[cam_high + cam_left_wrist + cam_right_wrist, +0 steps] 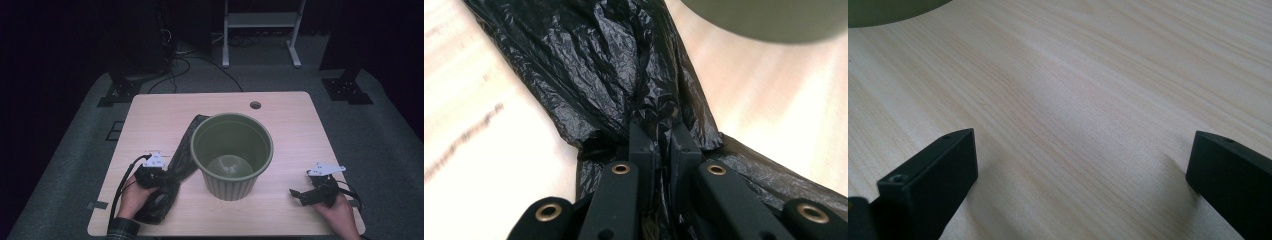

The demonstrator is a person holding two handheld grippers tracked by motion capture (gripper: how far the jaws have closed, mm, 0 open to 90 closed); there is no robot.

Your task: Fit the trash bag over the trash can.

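A crumpled black plastic bag (176,167) lies on the wooden table (150,120), stretched from behind the green bin (232,155) toward the front left edge. In the left gripper view my left gripper (658,132) is shut on a bunched fold of the black bag (589,65), the film pinched between both jaws. From above, the left gripper (162,176) sits on the bag's middle, left of the bin. My right gripper (300,195) rests to the right of the bin near the front edge. Its jaws stand wide apart in the right gripper view (1083,165), with bare wood between them.
The bin stands upright at the table's centre and has nothing visible inside. A small round cable hole (255,105) lies near the far edge. Beyond the table, a white stand (260,20) and cables sit on the dark floor.
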